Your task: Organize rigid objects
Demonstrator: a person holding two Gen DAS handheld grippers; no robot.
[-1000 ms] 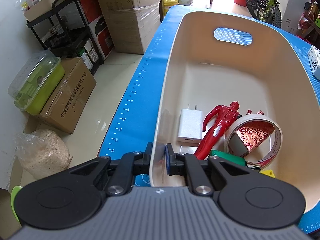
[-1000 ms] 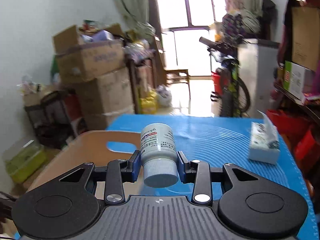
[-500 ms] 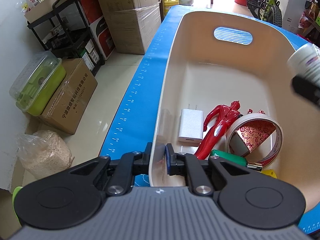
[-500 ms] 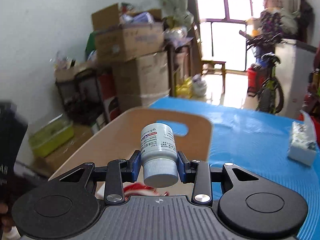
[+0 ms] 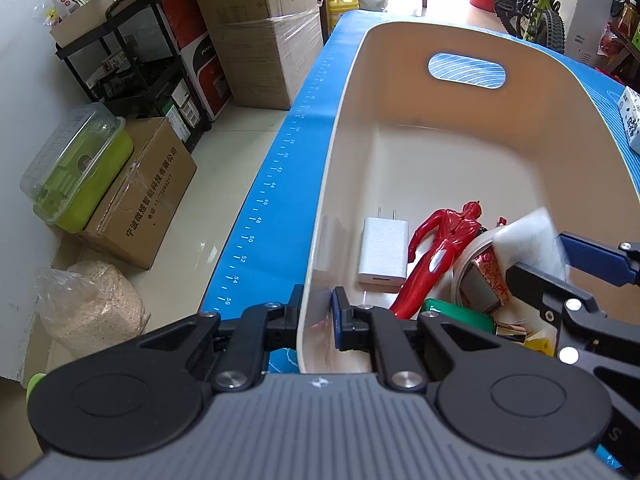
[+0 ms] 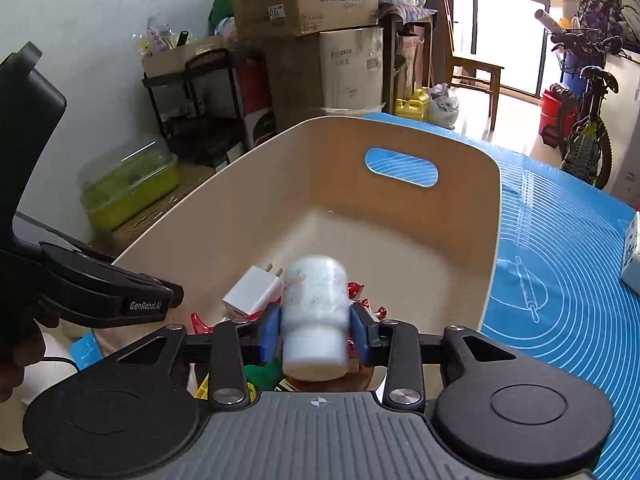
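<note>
A cream bin (image 5: 348, 120) stands on the blue mat. My left gripper (image 5: 316, 312) is shut on its near wall, one finger outside and one inside. In the bin lie a white charger (image 5: 384, 250), a red figure (image 5: 444, 248), a tape roll (image 5: 478, 242) and a green object (image 5: 460, 316). My right gripper (image 6: 315, 320) hangs over the bin (image 6: 280, 180) above these things, and its jaws are opening. A white bottle (image 6: 316, 300), blurred, is between the blue pads with slim gaps at both sides. The left wrist view shows that bottle (image 5: 528, 240) and the right gripper (image 5: 560, 268) at the right.
A blue mat (image 6: 560, 280) covers the table, with a tissue pack (image 5: 632, 120) at its right edge. Left of the table, on the floor, are cardboard boxes (image 5: 140, 196), a green lidded container (image 5: 76, 176) and a black shelf. A bicycle stands at the back.
My right gripper came down over the bin and entered the left wrist view. Its jaws widened and the bottle, gripped before, now looks blurred and loose. The left gripper kept still.
</note>
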